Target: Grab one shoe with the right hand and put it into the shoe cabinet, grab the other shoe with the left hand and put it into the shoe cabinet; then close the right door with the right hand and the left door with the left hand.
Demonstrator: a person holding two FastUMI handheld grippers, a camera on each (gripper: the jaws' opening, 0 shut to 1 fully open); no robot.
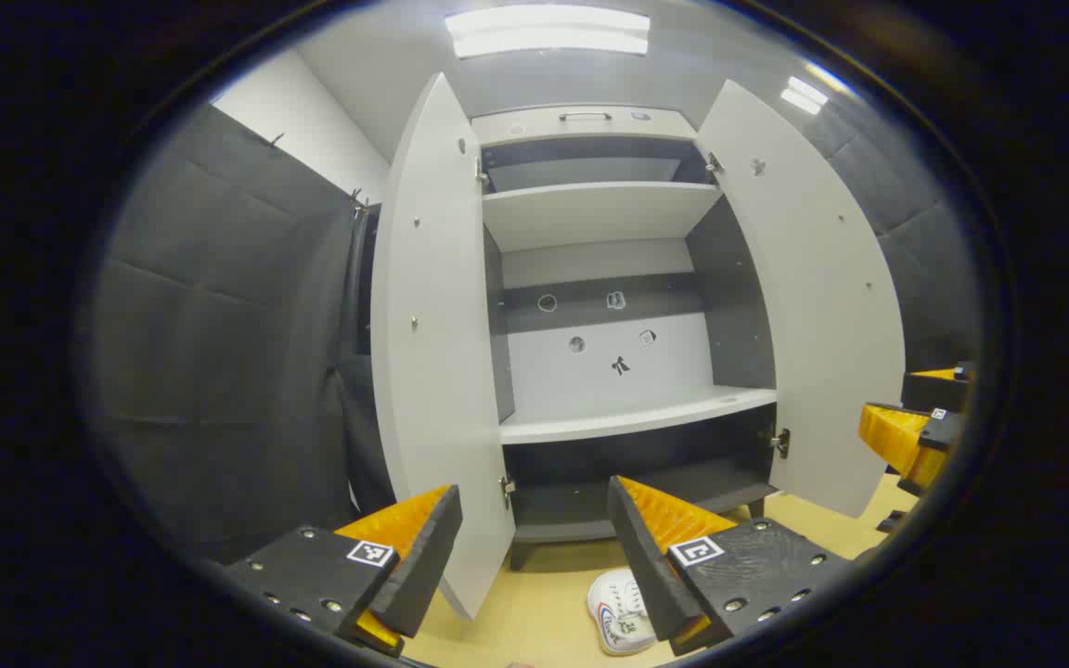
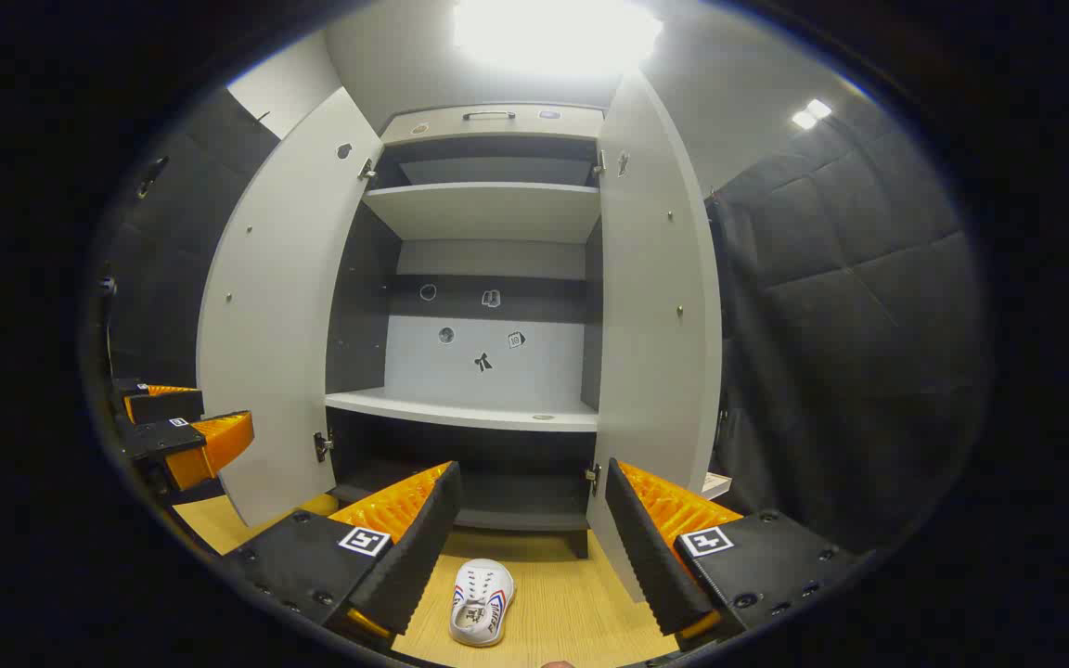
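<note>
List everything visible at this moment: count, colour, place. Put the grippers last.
shoe cabinet: one, pale grey with dark inner panels, straight ahead, shelves bare
cabinet doors: two, pale grey, both swung open; left door, right door
stickers: several, small, dark and white, on the cabinet's back panel
shoe: one, white with red and blue stripes, on the floor in front of the cabinet
floor: one, light wood
padded wall: dark grey, on both sides of the cabinet
ceiling lights: white, overhead
left gripper: one, fingers apart, nothing between them, pointed at the cabinet
right gripper: one, fingers apart, above the shoe
</note>
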